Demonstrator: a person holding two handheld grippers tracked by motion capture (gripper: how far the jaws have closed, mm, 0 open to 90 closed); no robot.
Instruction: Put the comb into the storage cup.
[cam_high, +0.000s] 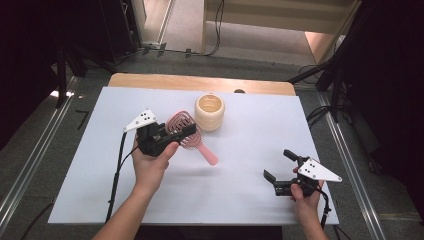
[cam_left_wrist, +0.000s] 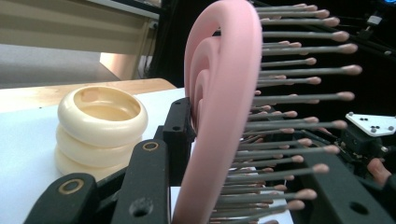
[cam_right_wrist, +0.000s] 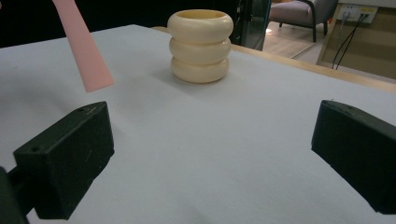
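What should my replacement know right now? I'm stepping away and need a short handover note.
Left gripper: shut on the head of the pink plastic hairbrush, held above the white table, handle hanging toward the person.
Right gripper: open, holding nothing, low over the table's near right part.
Cream ribbed ring-stacked cup: upright, apparently nothing inside, just beyond the brush.
Done: brush picked up.
Left: probably placing the brush into the cup.

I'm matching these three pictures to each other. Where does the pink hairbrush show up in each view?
High view: the hairbrush is left of centre, its head in the left gripper, handle pointing down-right.
Left gripper view: its head stands edge-on at centre, bristles pointing right.
Right gripper view: the handle's end hangs at top left.
Shared landmark: the cream ringed cup beside it.
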